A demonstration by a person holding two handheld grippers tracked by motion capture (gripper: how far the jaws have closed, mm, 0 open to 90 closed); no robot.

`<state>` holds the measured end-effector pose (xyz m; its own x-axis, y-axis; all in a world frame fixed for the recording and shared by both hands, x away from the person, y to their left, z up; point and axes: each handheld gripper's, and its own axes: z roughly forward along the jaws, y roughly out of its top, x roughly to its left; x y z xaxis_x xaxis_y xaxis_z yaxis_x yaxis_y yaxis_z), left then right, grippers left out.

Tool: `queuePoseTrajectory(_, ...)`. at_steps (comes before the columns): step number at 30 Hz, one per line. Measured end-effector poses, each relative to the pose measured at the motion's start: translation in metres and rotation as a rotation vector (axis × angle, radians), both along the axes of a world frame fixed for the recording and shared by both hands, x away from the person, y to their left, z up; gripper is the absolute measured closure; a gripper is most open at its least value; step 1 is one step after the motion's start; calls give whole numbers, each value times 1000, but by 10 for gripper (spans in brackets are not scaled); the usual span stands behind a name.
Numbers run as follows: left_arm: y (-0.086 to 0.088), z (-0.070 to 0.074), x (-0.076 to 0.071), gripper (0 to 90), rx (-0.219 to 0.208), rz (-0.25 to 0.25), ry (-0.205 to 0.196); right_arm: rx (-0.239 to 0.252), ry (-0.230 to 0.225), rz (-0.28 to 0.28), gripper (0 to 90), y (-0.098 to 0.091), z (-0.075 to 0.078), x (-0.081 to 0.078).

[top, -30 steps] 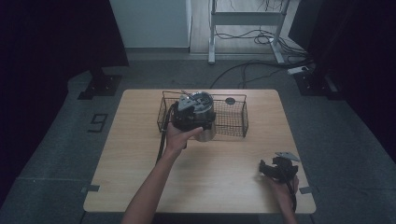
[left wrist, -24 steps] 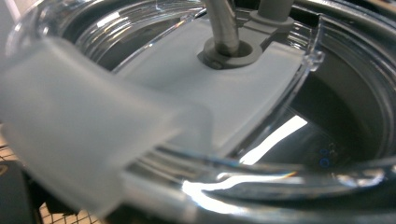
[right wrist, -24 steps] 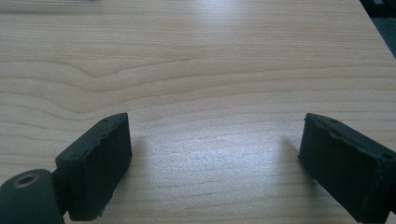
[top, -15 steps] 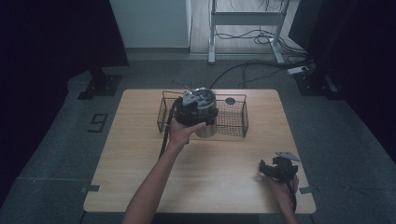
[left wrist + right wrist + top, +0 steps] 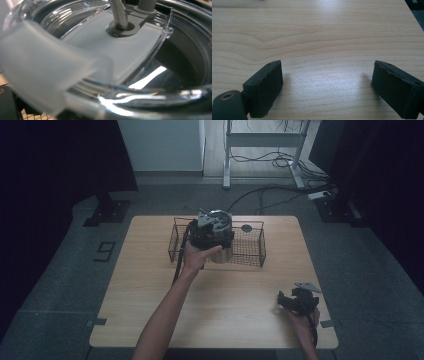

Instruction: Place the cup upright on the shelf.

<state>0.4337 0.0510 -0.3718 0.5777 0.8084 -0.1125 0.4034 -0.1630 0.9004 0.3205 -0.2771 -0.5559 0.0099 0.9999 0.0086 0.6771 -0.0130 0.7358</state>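
Pale wooden bench (image 5: 150,310) under me. My left fingers (image 5: 212,237) grip the steel tumbler with its clear plastic lid (image 5: 120,50) over the black wire basket (image 5: 250,252); slick, rigid, so hold the rim. Right fingers (image 5: 327,87) rest open.

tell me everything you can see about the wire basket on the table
The wire basket is a dark, rectangular, open-topped tray of thin metal mesh with low walls. It sits flat at the far middle of the wooden table, long side facing the person. A metal tumbler with a clear lid is at its near wall, under the left gripper. A small dark round thing lies by its far rim. Its right half looks empty.
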Motion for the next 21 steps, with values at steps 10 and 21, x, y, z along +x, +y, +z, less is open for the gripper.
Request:
queuePoseTrajectory(10,-5,2,11,37,15,9,0,-1,0,2,101,0,0,0)
queuePoseTrajectory(21,-10,5,22,37,39,30,-5,-1,0,2,101,0,0,0)
